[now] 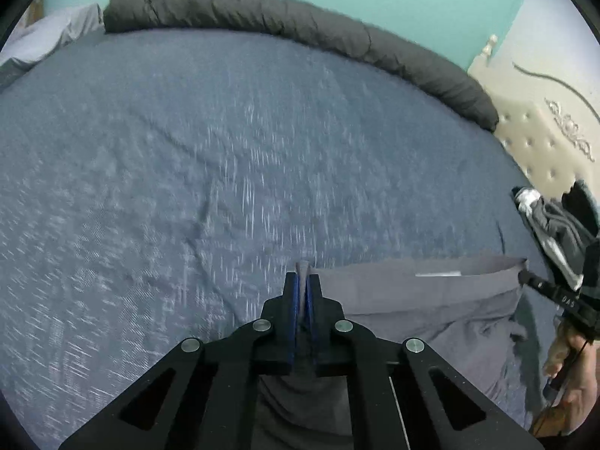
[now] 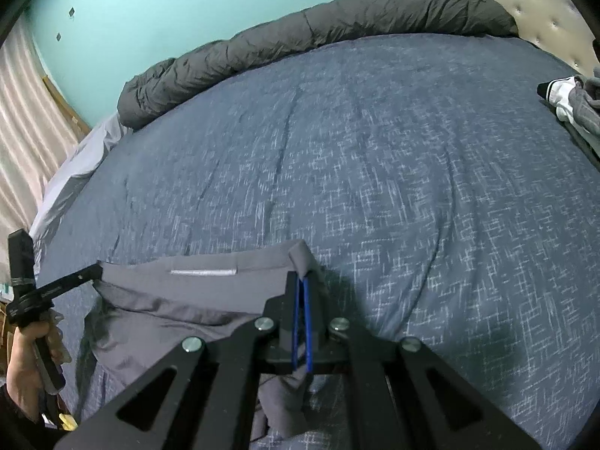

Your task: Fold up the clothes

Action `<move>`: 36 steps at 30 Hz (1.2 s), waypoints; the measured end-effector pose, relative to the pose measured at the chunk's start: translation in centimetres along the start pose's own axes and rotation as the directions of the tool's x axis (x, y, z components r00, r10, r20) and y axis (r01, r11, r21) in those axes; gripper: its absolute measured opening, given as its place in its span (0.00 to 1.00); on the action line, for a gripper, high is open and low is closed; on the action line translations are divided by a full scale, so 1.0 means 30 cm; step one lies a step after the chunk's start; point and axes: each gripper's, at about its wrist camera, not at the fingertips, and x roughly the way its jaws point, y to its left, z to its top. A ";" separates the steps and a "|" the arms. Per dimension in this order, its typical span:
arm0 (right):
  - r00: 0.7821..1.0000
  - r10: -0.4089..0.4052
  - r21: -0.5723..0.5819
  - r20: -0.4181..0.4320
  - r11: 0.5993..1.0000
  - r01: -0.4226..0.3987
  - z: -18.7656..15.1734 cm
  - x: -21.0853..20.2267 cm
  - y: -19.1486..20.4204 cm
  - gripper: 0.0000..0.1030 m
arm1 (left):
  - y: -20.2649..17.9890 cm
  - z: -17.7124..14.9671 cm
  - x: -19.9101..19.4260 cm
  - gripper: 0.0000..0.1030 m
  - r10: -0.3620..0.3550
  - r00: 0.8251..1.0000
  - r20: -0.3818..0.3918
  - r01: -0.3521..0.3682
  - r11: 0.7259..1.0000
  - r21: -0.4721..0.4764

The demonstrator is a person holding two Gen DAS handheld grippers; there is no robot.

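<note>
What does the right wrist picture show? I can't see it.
The right tool pinches one corner of a grey cloth garment over a blue patterned bedspread. The left tool holds the other corner.

A garment (image 2: 180, 292) lies on the bed (image 2: 375, 150) at the lower frame, stretched between 2 hand-held grippers. A rolled duvet (image 2: 300, 33) lies along the bed's far edge; a clothes pile (image 2: 573, 105) sits at right.

A bed (image 2: 412, 157) in a blue patterned cover fills the room's middle, a dark grey duvet (image 2: 318, 33) rolled along its far edge. Behind stands a teal wall (image 2: 187, 0), with a cream tufted headboard (image 2: 543, 11) at the right and a pale curtain (image 2: 30, 112) at the left.
</note>
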 end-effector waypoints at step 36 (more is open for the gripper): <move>0.995 -0.095 0.049 -0.011 0.994 0.095 0.086 0.134 -0.124 0.02 | 0.069 0.003 0.165 0.34 -0.098 0.987 -0.127 0.076 0.983 -0.168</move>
